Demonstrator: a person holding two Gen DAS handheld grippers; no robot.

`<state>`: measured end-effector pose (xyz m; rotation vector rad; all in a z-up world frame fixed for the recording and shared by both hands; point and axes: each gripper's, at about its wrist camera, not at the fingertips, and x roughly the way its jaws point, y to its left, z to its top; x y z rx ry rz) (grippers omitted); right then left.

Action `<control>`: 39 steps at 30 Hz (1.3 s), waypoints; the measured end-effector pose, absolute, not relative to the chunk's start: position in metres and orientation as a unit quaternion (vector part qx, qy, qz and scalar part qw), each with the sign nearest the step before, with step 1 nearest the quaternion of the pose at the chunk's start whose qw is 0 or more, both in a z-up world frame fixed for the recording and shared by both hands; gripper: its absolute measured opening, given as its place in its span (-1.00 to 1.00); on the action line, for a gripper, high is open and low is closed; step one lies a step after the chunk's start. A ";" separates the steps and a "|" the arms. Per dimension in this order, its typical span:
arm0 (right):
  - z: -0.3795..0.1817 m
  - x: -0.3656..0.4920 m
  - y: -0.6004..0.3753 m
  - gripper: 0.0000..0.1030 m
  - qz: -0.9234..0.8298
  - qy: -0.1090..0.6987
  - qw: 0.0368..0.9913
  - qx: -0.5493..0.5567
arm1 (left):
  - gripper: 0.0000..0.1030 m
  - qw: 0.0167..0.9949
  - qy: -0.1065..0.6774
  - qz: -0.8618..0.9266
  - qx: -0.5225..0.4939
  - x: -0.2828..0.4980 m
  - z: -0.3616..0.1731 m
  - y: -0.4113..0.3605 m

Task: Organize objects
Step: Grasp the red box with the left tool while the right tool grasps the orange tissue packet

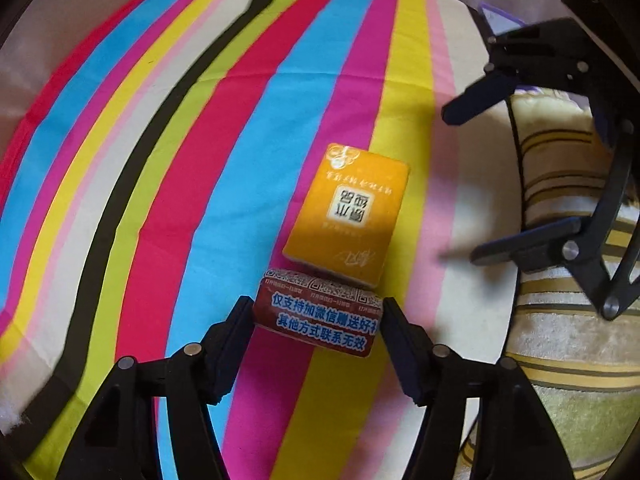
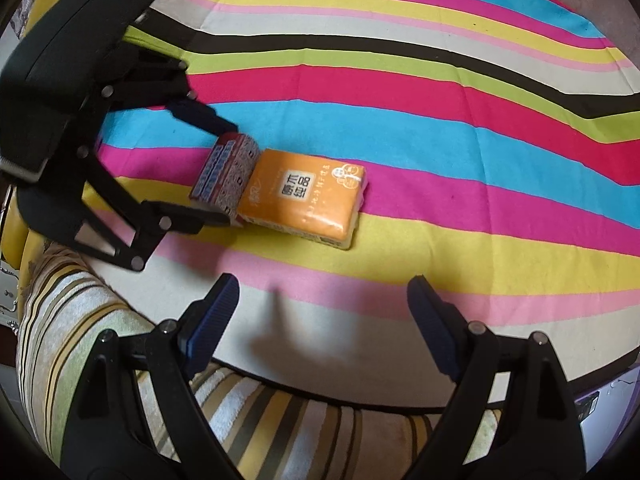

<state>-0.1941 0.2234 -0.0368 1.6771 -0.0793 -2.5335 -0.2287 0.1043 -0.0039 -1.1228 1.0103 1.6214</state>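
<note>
An orange tissue pack (image 1: 347, 213) lies flat on the striped cloth (image 1: 224, 128); it also shows in the right wrist view (image 2: 304, 197). My left gripper (image 1: 318, 320) is shut on a dark red tissue pack (image 1: 320, 316) with blue lettering, held against the orange pack's near edge. In the right wrist view the left gripper (image 2: 224, 176) grips the red pack (image 2: 228, 176) from the left. My right gripper (image 2: 324, 312) is open and empty, above the cloth's near edge, short of both packs. It shows in the left wrist view (image 1: 460, 184) at the right.
A striped yellow and cream cushion (image 2: 100, 320) borders the cloth's near side and shows in the left wrist view (image 1: 568, 320). A purple object (image 1: 500, 20) lies at the far right corner. The striped cloth (image 2: 440, 120) stretches wide beyond the packs.
</note>
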 end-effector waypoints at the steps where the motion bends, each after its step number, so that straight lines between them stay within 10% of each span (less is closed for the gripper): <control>1: -0.037 -0.196 0.222 0.71 -0.832 -0.027 0.051 0.551 | 0.24 0.439 0.400 0.662 -0.457 -0.229 -0.004 0.101; 39: -0.058 -0.246 0.187 0.50 -0.845 0.001 -0.021 0.534 | 0.24 0.208 0.122 0.819 -0.520 -0.243 0.019 0.038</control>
